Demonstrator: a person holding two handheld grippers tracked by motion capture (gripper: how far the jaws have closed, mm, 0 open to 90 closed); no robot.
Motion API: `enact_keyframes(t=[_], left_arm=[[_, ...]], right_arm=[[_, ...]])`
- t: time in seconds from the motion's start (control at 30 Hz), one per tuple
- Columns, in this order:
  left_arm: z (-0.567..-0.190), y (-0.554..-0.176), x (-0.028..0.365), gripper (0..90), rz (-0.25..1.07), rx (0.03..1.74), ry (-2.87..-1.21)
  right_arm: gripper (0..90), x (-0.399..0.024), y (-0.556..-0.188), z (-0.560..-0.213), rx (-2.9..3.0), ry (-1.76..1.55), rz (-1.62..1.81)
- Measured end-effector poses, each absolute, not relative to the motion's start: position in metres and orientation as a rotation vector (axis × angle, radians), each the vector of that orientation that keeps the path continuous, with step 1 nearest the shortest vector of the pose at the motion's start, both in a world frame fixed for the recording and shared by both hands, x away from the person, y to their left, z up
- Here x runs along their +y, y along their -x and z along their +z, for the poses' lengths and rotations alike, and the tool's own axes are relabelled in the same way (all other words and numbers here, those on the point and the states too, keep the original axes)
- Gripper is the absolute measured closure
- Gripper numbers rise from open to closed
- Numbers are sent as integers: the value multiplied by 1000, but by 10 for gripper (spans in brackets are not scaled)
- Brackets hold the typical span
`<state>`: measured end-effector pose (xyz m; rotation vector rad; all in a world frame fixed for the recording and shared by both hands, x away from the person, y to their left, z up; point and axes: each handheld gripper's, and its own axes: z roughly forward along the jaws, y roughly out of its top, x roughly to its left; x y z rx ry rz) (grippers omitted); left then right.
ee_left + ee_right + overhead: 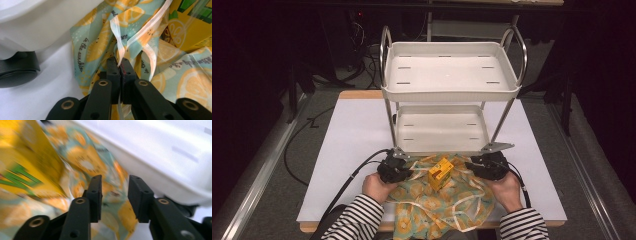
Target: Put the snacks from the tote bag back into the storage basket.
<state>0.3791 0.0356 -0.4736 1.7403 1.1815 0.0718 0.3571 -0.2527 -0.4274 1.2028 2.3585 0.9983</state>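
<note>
Your sleeves and tools

You wear black-and-white striped sleeves [357, 215]. Your left gripper [121, 66] and right gripper [114, 195] are matte black, with brass-ringed pivot holes, small screws on the pads, and black cables [349, 177] trailing back.

Your table [352, 130] carries a two-shelf cart [449, 75] at its far middle. Just near of the cart lies a cloth [439, 207], reaching the table's near edge. A small box [440, 173] stands on the cloth, between your left gripper [408, 173] and right gripper [469, 165].
</note>
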Motion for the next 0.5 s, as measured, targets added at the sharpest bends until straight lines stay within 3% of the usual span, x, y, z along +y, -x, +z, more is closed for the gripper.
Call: enact_keyframes(t=[0.2, 0.37, 0.43, 0.5], left_arm=[[-474, -377, 35, 880, 72, 1178, -1746], [-475, -378, 35, 875, 70, 1178, -1748], [-475, -378, 34, 873, 72, 1179, -1744], [-475, -377, 34, 875, 70, 1180, -1745]], right_arm=[[562, -240, -349, -417, 2352, -1099, 1113], [549, -229, -356, -432, 2456, -1085, 989], [619, -226, -358, -437, 2482, -1082, 941], [750, -224, -360, -441, 2518, -1081, 901]])
